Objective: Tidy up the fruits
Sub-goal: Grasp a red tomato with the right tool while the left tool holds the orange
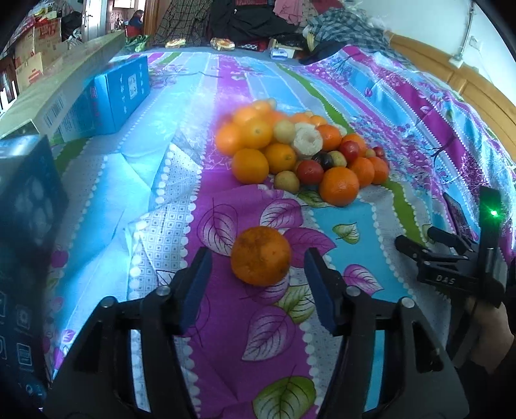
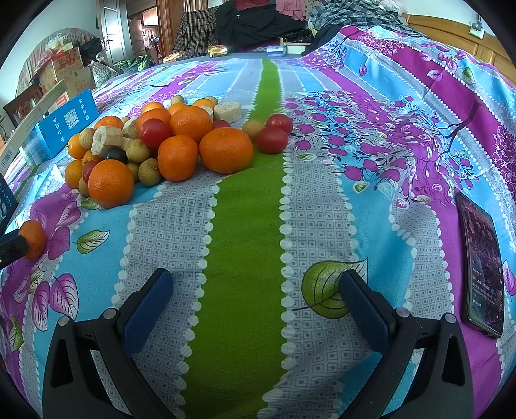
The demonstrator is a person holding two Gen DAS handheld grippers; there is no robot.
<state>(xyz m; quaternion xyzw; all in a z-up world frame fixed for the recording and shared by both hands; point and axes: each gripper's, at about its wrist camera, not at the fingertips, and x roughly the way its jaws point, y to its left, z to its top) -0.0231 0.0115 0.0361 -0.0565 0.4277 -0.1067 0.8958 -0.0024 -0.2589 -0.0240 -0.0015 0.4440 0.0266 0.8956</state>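
Note:
A single orange (image 1: 260,255) lies on the patterned bedsheet, apart from the pile. My left gripper (image 1: 258,261) is open with its jaws on either side of this orange, small gaps on both sides. The same orange (image 2: 32,239) shows at the left edge of the right wrist view. A pile of fruit (image 1: 300,151) lies further back: oranges, red tomatoes, small yellow-brown fruits and pale ring-shaped slices. The pile (image 2: 167,145) lies ahead-left of my right gripper (image 2: 254,290), which is open and empty over the green stripe.
A blue box (image 1: 121,93) and a long carton (image 1: 61,96) lie at the left; a dark box (image 1: 25,199) stands near left. A phone (image 2: 482,267) lies on the sheet at the right. Clothes are heaped at the far end (image 2: 258,22).

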